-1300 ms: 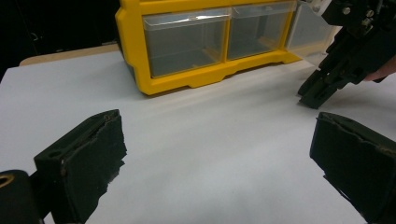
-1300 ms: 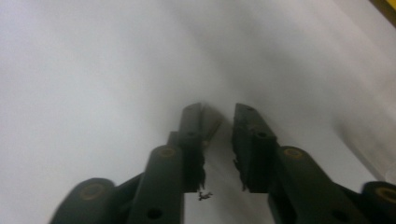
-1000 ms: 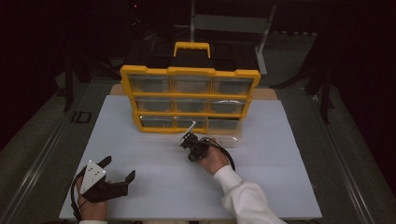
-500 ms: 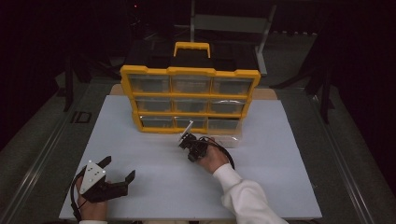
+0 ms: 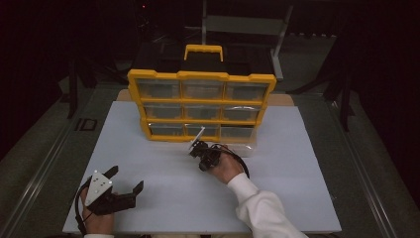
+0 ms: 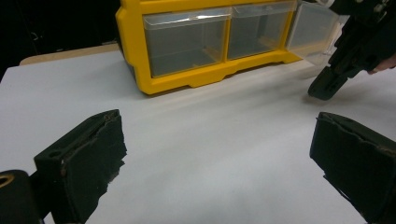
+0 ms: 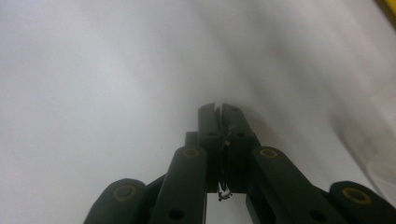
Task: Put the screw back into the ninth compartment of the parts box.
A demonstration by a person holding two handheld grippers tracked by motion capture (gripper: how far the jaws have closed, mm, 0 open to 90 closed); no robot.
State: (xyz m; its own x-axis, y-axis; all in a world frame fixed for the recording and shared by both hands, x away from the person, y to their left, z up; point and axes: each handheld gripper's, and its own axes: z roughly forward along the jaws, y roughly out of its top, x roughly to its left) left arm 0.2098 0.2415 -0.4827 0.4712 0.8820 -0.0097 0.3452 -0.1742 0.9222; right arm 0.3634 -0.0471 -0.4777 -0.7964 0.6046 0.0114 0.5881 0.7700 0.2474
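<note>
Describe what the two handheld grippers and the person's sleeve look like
Both grippers are black with two jaws. The left gripper carries a grey three-cornered plate and a black cable; its pads look rough and worn. The right gripper trails a looping black cable. The right sleeve is white.

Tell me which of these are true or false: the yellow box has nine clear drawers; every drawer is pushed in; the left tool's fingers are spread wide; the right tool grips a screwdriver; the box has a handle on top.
1. The yellow plastic organiser box has nine clear drawers. True: three rows of three.
2. Every drawer is pushed in. False: the clear bottom drawer nearest the right gripper sticks out.
3. The left gripper has its fingers spread wide. True: only white table lies between them.
4. The right gripper grips a screwdriver. False: its fingers are pressed together with nothing visible between them.
5. The box has a yellow carry handle on top. True.
</note>
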